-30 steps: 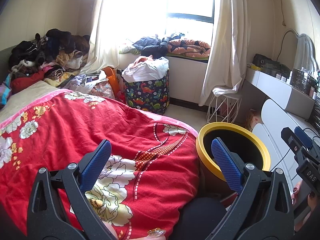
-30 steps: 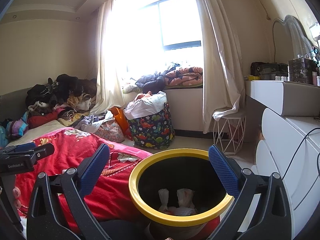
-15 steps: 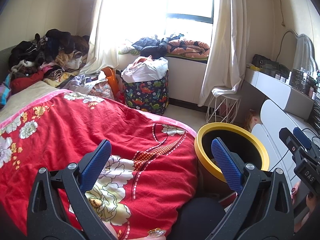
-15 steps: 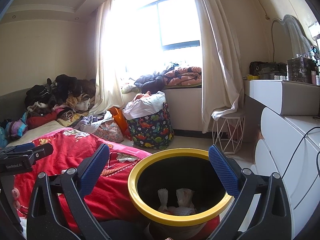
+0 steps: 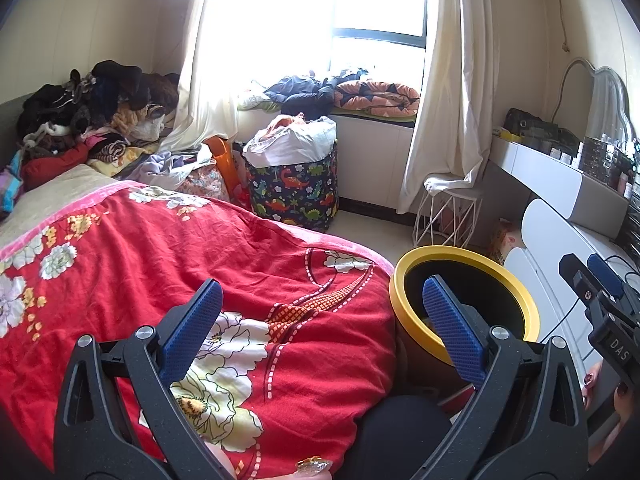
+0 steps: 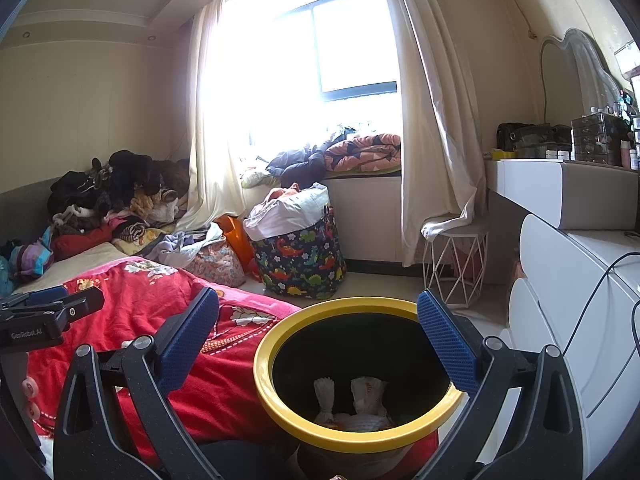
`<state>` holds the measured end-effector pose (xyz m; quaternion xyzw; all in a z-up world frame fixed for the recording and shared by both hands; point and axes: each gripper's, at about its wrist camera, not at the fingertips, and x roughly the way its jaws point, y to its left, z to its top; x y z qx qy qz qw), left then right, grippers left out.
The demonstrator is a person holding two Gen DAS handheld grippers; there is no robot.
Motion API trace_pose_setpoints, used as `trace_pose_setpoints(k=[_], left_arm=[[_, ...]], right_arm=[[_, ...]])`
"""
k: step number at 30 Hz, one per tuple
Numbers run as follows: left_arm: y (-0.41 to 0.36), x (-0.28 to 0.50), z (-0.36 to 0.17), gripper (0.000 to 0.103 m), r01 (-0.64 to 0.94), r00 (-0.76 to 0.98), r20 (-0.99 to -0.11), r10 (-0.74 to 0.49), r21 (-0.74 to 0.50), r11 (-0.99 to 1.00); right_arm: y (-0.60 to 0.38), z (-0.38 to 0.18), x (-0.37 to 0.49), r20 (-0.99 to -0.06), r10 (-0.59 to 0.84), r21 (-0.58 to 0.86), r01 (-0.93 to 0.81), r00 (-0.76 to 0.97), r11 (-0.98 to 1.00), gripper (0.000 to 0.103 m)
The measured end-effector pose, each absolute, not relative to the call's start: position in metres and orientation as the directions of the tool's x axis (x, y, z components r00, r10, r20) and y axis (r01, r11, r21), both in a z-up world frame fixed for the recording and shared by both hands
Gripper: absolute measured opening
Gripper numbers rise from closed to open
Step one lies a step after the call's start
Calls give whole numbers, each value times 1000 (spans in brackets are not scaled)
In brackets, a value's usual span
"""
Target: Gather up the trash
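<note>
A black bin with a yellow rim stands beside the bed; white crumpled trash lies at its bottom. My right gripper hangs open just above the bin's mouth, nothing between its blue pads. In the left wrist view the same bin sits to the right of the red flowered blanket. My left gripper is open and empty over the blanket's edge, its right finger across the bin's rim. A small glittery wrapper shows at the bottom edge by a hand.
A dinosaur-print laundry bag stuffed with cloth stands on the floor by the window. Clothes are piled at the bed's head. A white wire stool and a white dresser with cables line the right side.
Both views have shifted very slightly left; the bin sits a touch further left in frame. Both grippers stay open.
</note>
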<state>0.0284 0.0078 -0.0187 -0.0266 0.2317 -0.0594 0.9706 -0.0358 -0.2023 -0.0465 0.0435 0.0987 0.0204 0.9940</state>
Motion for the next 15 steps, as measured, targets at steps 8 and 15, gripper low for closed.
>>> trace_pose_setpoints(k=[8,15], left_arm=[[8,29,-17,92,89,883,-454,-119,-86,992],[66,35,-20,92,-110,847,-531,17,-145,983]], right_arm=[[-204,-46,-36,-199,53,91,-35,979,995,97],[-174,-31,-12,-234,181,88,-165,955,982,97]])
